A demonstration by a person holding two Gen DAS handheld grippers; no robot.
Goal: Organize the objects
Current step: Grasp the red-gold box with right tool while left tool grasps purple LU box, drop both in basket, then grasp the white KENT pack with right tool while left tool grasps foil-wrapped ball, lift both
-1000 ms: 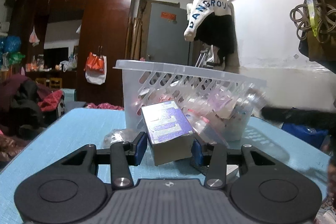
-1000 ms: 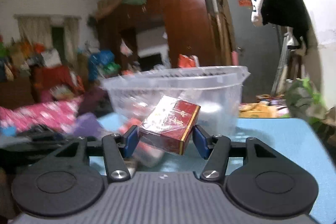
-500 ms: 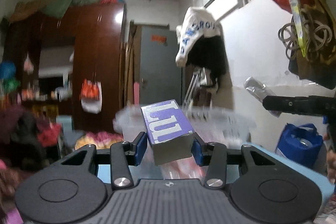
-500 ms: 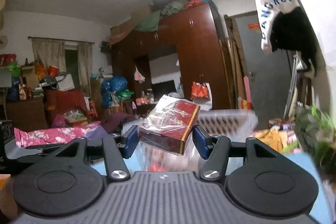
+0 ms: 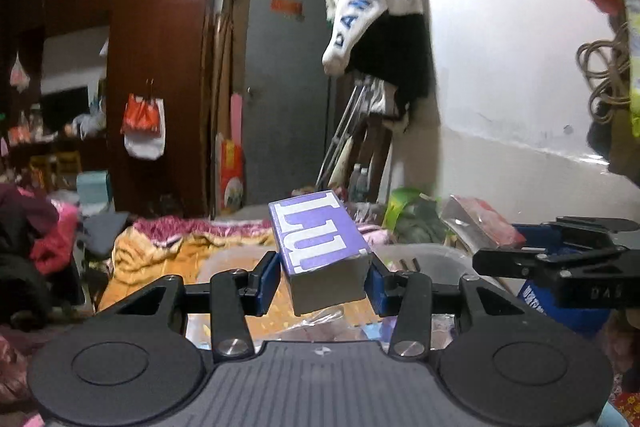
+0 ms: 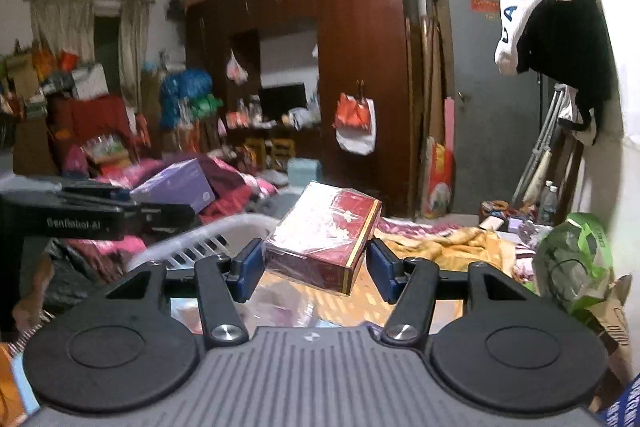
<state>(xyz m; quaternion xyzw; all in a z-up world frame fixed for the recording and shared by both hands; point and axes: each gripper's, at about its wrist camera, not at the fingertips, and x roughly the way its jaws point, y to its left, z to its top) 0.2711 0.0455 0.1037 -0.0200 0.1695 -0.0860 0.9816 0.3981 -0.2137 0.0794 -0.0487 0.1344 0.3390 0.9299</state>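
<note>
Purple box (image 5: pixel 320 247) with white lettering, long axis running away from the camera and tilted up-left, pinched in the left gripper (image 5: pixel 322 281) above the white plastic basket (image 5: pixel 436 259). Red cellophane-wrapped box (image 6: pixel 324 239), likewise pointing forward and canted, clamped in the right gripper (image 6: pixel 316 269), level over the basket's slotted rim (image 6: pixel 200 243).

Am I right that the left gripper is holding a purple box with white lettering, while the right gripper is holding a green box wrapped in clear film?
Not quite. In the right wrist view, the right gripper holds a red box with gold edging in clear film, not a green one. The left wrist view confirms that the left gripper holds the purple box with white lettering.
</note>
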